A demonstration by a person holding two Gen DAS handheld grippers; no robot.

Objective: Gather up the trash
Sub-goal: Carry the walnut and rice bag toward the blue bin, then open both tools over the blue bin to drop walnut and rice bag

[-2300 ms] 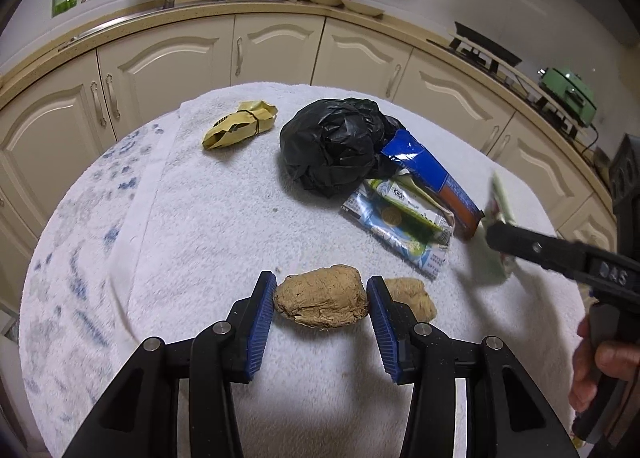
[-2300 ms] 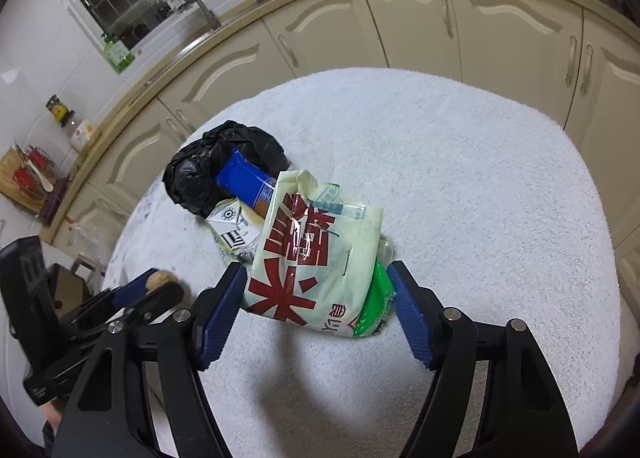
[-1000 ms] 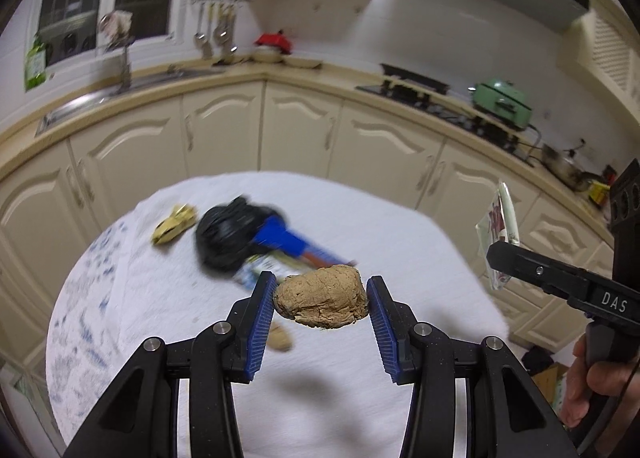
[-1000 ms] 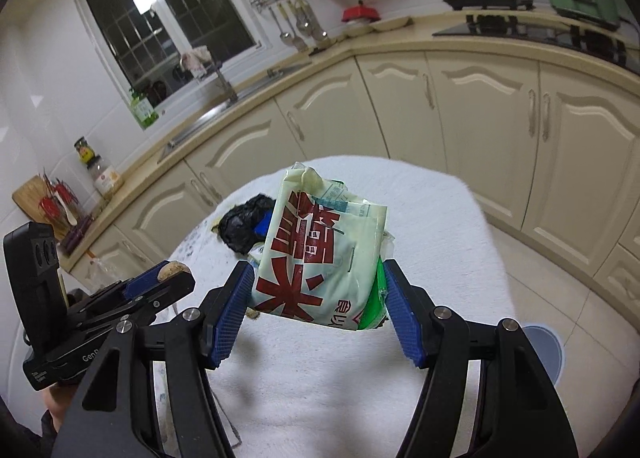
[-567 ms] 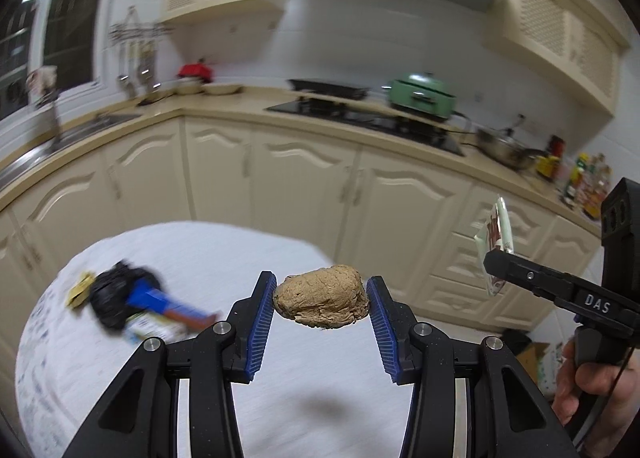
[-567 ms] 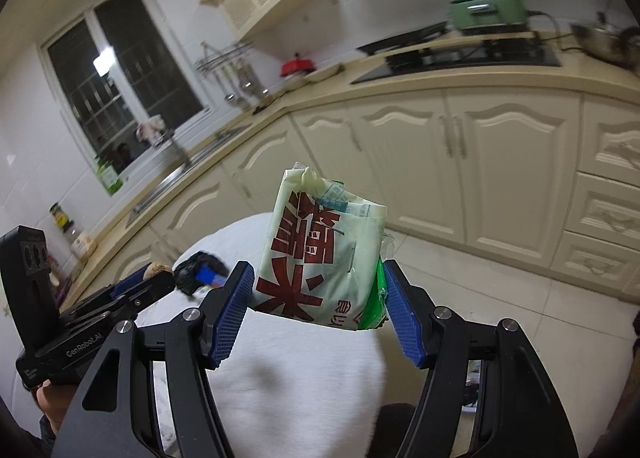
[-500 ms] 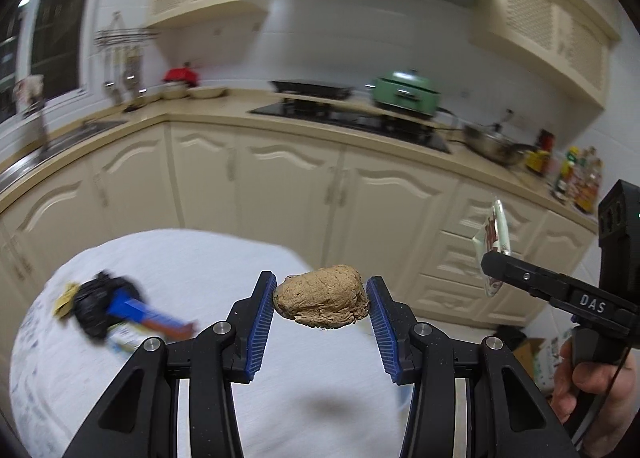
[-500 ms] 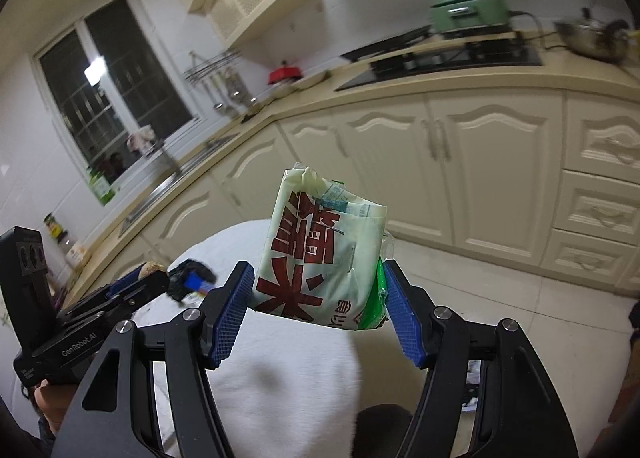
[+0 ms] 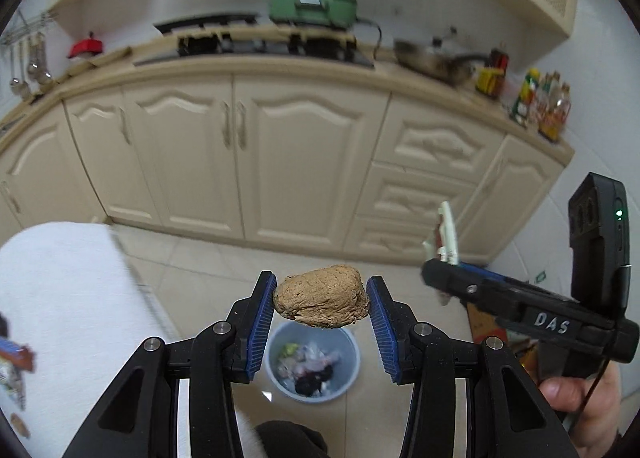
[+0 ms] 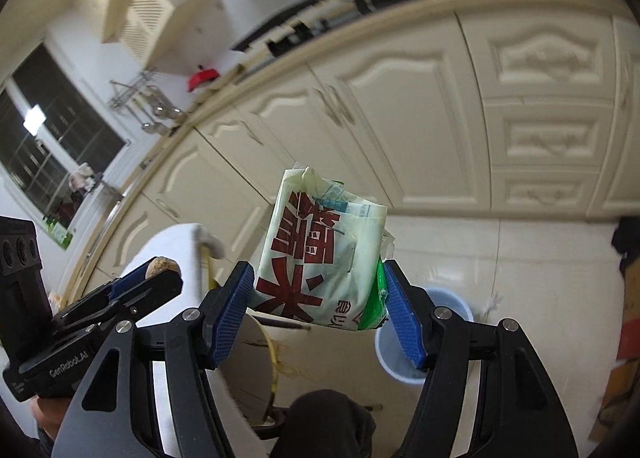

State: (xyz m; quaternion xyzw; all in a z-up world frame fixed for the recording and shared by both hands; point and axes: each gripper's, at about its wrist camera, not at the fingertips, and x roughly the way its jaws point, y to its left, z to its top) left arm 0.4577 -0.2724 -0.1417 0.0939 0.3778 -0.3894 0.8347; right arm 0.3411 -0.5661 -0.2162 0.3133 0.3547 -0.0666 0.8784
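My left gripper (image 9: 321,304) is shut on a brown crumpled paper lump (image 9: 321,301), held in the air above a pale blue trash bin (image 9: 312,366) on the tiled floor; the bin holds several scraps. My right gripper (image 10: 320,300) is shut on a white wrapper with red characters (image 10: 322,250) and a green edge. The bin (image 10: 416,332) shows low right of that wrapper, partly hidden by the right finger. The right gripper also shows in the left wrist view (image 9: 444,262), the left one in the right wrist view (image 10: 160,270).
The white towel-covered table (image 9: 60,290) lies at the left with leftover wrappers (image 9: 12,358) at its edge. Cream kitchen cabinets (image 9: 240,162) stand behind. A table edge and leg (image 10: 256,358) show below the wrapper. A cardboard piece (image 10: 628,322) lies on the floor at right.
Both grippers have swung right, away from the table and out over the floor, each still holding its item. The trash bin has come into view below them.
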